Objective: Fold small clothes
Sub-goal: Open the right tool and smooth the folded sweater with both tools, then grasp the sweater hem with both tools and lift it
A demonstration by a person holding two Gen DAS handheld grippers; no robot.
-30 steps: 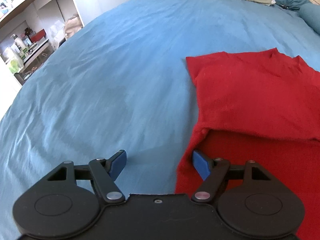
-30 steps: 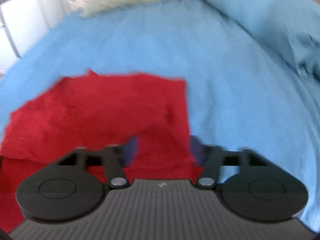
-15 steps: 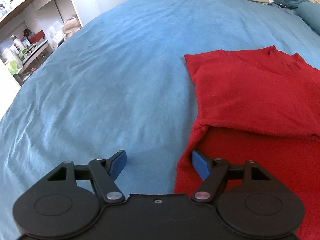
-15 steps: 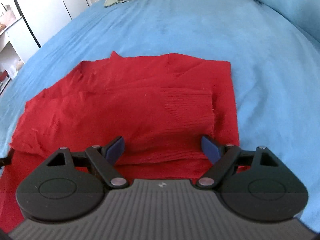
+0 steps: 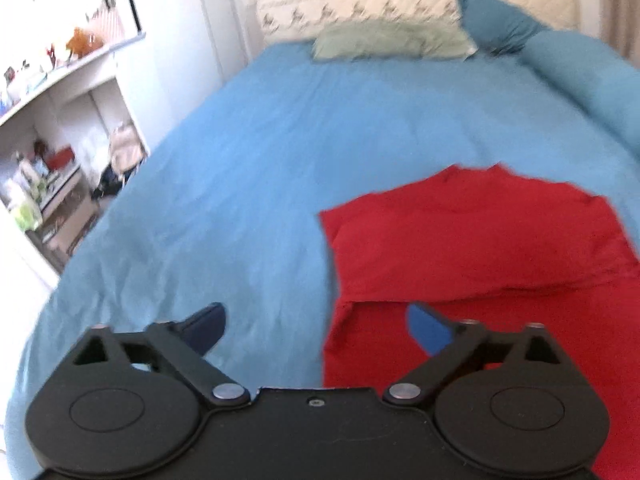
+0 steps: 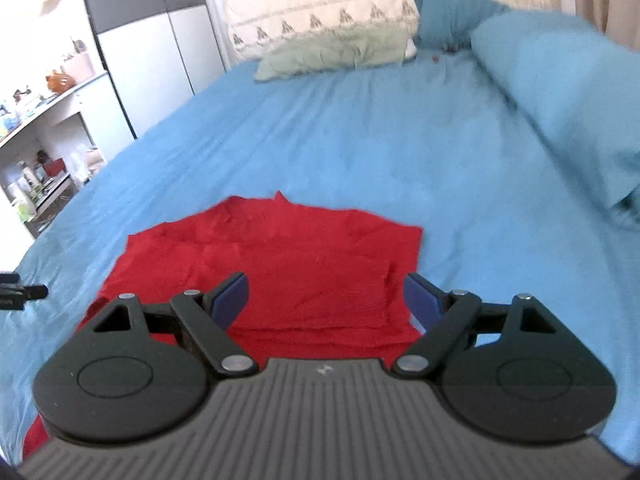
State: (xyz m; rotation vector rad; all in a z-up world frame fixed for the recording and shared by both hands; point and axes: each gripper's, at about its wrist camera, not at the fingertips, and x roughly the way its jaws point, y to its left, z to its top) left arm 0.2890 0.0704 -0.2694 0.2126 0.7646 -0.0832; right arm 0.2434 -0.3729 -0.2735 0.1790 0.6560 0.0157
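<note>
1. Since half a second before, both my grippers had tipped up and drawn back from the garment: the headboard and pillows, cut off at the top edge earlier, now showed in full in both wrist views, and the red garment sat lower and smaller in each.
2. My left gripper (image 5: 316, 326) had its fingers spread wide with nothing between them. Its left finger hung over bare blue bedsheet (image 5: 240, 168), its right finger over the near left part of the red garment (image 5: 472, 248).
3. My right gripper (image 6: 324, 300) was likewise wide open and empty. Its left finger hung over the garment (image 6: 300, 264), its right finger at the garment's right edge.
4. The garment lay flat on the sheet (image 6: 400, 140), near me and right of the bed's middle. A folded layer lay across its far part, with a single layer showing nearer.
5. Whether either gripper touched the cloth, I could not tell.
6. At the far end a pale green pillow (image 6: 340, 52) rested against the white headboard (image 5: 400, 4), with a blue pillow (image 6: 560, 92) along the right.
7. Cluttered white shelves (image 5: 52, 160) stood off the left side of the bed.
</note>
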